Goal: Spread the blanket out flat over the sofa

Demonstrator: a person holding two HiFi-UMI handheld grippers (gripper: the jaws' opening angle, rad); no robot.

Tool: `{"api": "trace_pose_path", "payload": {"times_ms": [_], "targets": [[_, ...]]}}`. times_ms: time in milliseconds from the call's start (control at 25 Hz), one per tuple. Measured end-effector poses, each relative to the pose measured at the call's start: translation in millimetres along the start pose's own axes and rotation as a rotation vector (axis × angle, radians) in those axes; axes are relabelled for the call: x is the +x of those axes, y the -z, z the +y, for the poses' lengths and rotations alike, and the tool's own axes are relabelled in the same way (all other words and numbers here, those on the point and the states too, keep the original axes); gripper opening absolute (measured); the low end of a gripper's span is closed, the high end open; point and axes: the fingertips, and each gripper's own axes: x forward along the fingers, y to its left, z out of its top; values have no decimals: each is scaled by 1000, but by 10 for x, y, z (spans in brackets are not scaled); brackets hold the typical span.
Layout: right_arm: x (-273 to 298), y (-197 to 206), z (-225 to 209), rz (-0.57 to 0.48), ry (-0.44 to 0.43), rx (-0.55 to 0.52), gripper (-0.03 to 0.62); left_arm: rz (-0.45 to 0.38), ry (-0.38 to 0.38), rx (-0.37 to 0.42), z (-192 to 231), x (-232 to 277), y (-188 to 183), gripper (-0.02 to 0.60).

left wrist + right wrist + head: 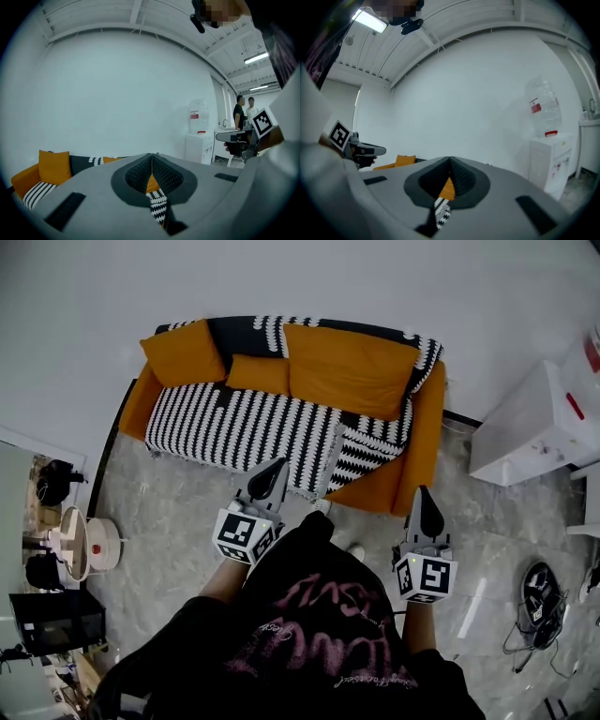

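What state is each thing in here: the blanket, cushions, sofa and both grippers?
blanket: spread over the seat and backrest, rumpled at the right front.
cushions: three, leaning on the backrest, on top of the blanket.
sofa: right arm and right front corner uncovered.
left gripper: shut, holding nothing.
right gripper: shut, holding nothing.
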Motion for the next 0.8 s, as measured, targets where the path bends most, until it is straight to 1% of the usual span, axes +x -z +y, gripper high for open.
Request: {"api": "trace_pose_path", "payload": {"times_ms": [120,320,600,800], "targets": [[120,-4,-12,11,23,-5,20,2,29,-7,49,155,27,12],[375,15,39,43,48,-12,20,12,61,-42,270,431,71,12],[794,94,75,105,97,-15,20,50,104,-106,634,831,285,12],[1098,87,177,151,140,-34,20,65,183,-137,831,1115,390,12]]}}
